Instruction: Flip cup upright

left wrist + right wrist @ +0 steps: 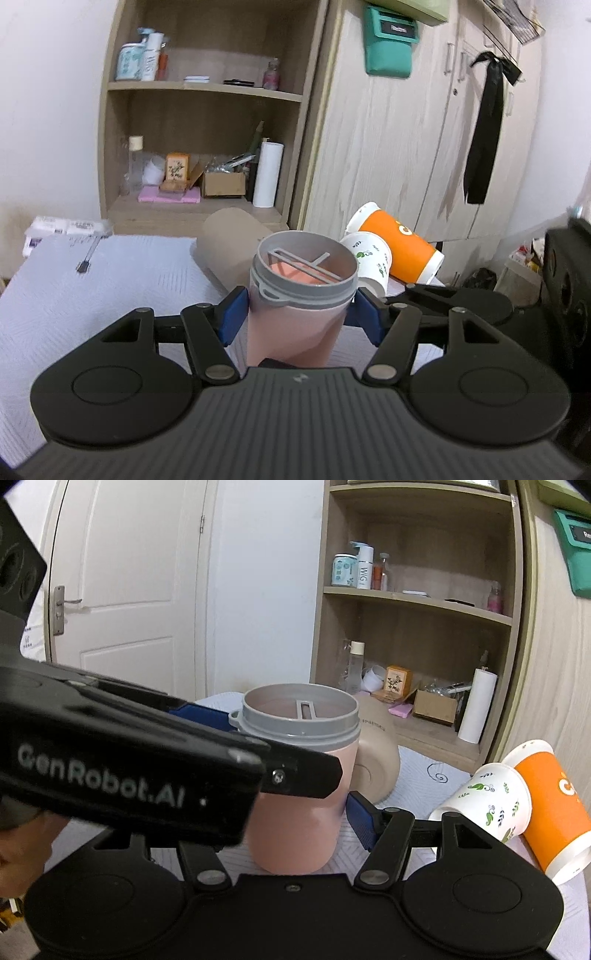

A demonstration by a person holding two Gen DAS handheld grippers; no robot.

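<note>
Left wrist view: my left gripper [299,310] holds the pink cup [291,332] at frame centre, 1 blue pad [232,314] against each side just under the grey collar [303,291].
Cup attitude: the mouth faces up and the long axis runs close to vertical, leaning slightly toward the upper right of the frame.
Cup location: I judge it to be over or on the pale quilted cloth [110,280]; the base is hidden behind my gripper body in this view.
Right wrist view: the cup [299,812] fills the centre, its base low in the frame and seemingly on the cloth [424,771], though I cannot tell for sure.
Right gripper [295,823]: only the right pad [360,819] shows, just beside the cup wall; the left gripper's body hides the other finger, so I cannot tell whether mine is spread or closed.
Nearer hand: the left, already gripping; the right sits just behind and below.
Key relation: the cup stands directly ahead of both tools, axis upright.
Neighbours: 2 paper cups, 1 leaf-printed [487,805] and 1 orange [554,805], lie tipped at right; a tan tumbler [232,247] lies behind.
Judgement: the flip looks nearly complete; setting down and letting go remain.
</note>
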